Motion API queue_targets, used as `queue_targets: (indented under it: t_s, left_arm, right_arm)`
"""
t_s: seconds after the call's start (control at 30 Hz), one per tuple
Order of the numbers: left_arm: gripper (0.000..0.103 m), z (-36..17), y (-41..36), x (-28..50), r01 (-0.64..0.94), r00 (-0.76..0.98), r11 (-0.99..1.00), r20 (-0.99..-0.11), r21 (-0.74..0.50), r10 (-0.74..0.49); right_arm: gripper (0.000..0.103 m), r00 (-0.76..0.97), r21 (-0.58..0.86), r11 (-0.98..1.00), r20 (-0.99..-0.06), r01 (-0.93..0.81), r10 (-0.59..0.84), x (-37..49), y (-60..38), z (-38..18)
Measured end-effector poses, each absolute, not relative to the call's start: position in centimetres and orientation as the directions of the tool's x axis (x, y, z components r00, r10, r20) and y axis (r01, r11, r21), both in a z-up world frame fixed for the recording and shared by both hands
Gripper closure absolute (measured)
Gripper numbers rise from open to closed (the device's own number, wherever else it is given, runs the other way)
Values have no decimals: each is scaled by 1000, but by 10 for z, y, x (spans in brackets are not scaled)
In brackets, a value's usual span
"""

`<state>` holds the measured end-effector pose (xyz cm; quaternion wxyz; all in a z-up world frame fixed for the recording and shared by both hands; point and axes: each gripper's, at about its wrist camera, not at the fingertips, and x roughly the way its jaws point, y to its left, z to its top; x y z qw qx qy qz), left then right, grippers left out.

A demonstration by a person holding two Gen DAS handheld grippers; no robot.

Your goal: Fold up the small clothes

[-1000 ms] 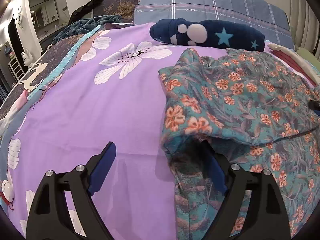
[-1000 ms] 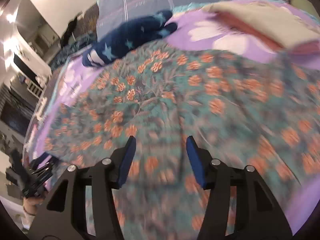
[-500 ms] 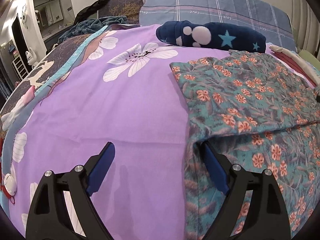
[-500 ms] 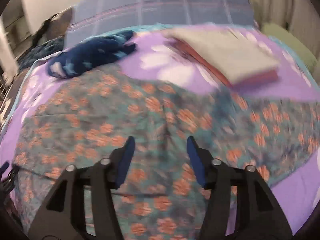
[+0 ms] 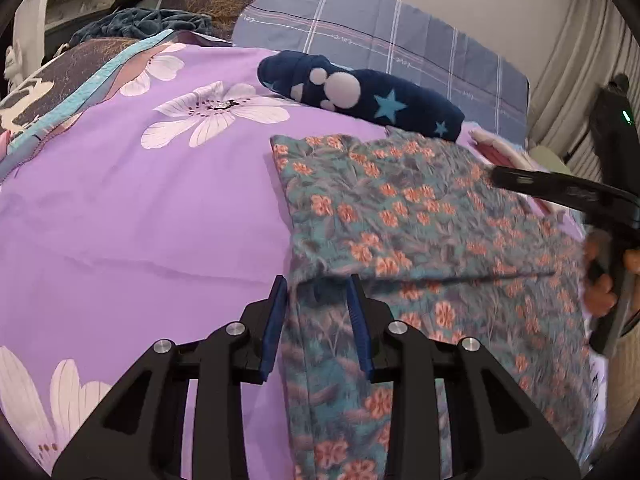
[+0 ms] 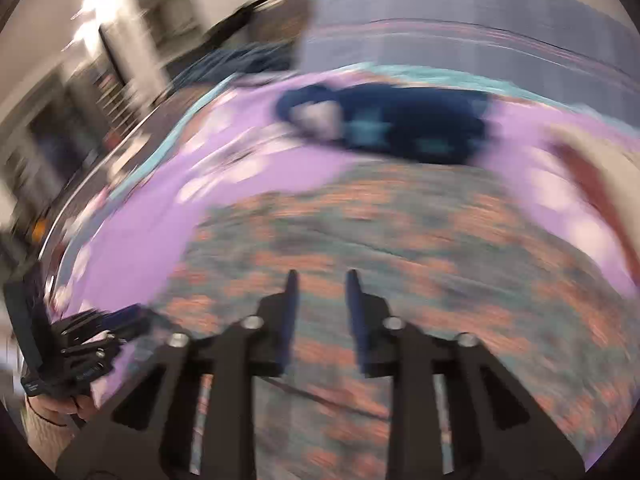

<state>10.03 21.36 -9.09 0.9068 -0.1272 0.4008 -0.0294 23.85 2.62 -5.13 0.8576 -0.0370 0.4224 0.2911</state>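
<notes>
Since the earlier frames both tongs have narrowed: the left gripper has just been closing astride the folded edge of the floral garment, its pads not visibly pressing the cloth. The garment lies on the purple bedsheet. The right gripper, blurred, hovers half-closed above it, holding nothing.

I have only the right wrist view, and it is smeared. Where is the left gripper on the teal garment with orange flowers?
Observer: The left gripper straddles the teal garment at its left edge; its jaws have just been closing, fabric between them, seemingly unpinched.
Operator: Is it folded yet?
Observer: One layer lies folded over; its edge crosses beside the gripper's tips.
Operator: The dark blur behind?
Observer: A navy plush roll with blue stars and a white paw print.
</notes>
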Motion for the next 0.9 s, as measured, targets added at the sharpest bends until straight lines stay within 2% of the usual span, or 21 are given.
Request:
queue_targets:
  t_s: [0.03,0.1,0.13,0.2,0.23,0.27,0.4,0.43,0.47,0.5,0.53,0.67,0.73,0.8,0.83,0.87,0.9]
  left_arm:
    - [57,-92,216,104,-57,679,965,-719,-255,-149]
    - [44,-96,223,114,-72,678,956,-717,-285,-163]
    - [44,-98,228,118,-78,676,947,-714,-312,-179]
    - [44,-105,238,127,-84,671,916,-702,-393,-239]
    - [44,-108,241,129,-82,669,905,-696,-417,-260]
    - [44,-113,242,132,-82,668,893,-690,-442,-280]
    - [47,-117,239,132,-46,681,892,-667,-450,-302]
    - [58,-116,238,132,-38,680,892,-665,-451,-308]
    - [65,-117,237,132,-26,676,893,-666,-449,-315]
    - [84,-118,236,133,-19,672,894,-668,-447,-319]
    - [94,-120,236,133,-21,672,897,-671,-442,-315]
    - [95,-106,237,116,-82,751,925,-633,-371,-188]
    - [94,-105,228,117,-84,742,947,-654,-310,-149]
    - [92,-115,224,126,-99,690,955,-711,-280,-137]
    - [90,-117,225,128,-103,682,951,-717,-290,-145]
    - [89,-117,229,125,-103,688,943,-708,-315,-161]
    - [88,-118,232,124,-102,689,938,-704,-330,-173]
  right_arm:
    - [81,449,180,812,-757,-556,475,247,53,-54]
    - [81,406,205,791,-768,-577,495,260,87,-55]
    - [78,388,210,782,-775,-587,499,269,108,-56]
    - [65,379,181,777,-792,-603,479,281,140,-58]
    - [53,372,155,773,-808,-615,457,291,161,-63]
    - [49,367,135,770,-819,-624,440,293,174,-66]
    - [49,392,-61,770,-884,-635,254,309,223,-102]
    - [61,400,-98,764,-890,-637,219,309,226,-108]
    - [97,406,-127,760,-893,-638,192,311,230,-115]
    - [98,404,-120,763,-894,-635,196,314,233,-118]
    - [99,418,-90,782,-879,-616,228,316,229,-114]
    - [100,424,63,816,-830,-575,363,322,219,-96]
    - [100,406,44,797,-843,-603,353,326,224,-109]
    - [98,381,22,787,-866,-617,323,329,228,-125]
    - [92,399,39,789,-847,-613,352,326,221,-121]
    - [65,421,38,811,-840,-583,343,323,213,-115]
    - [54,455,39,830,-822,-556,343,318,201,-105]
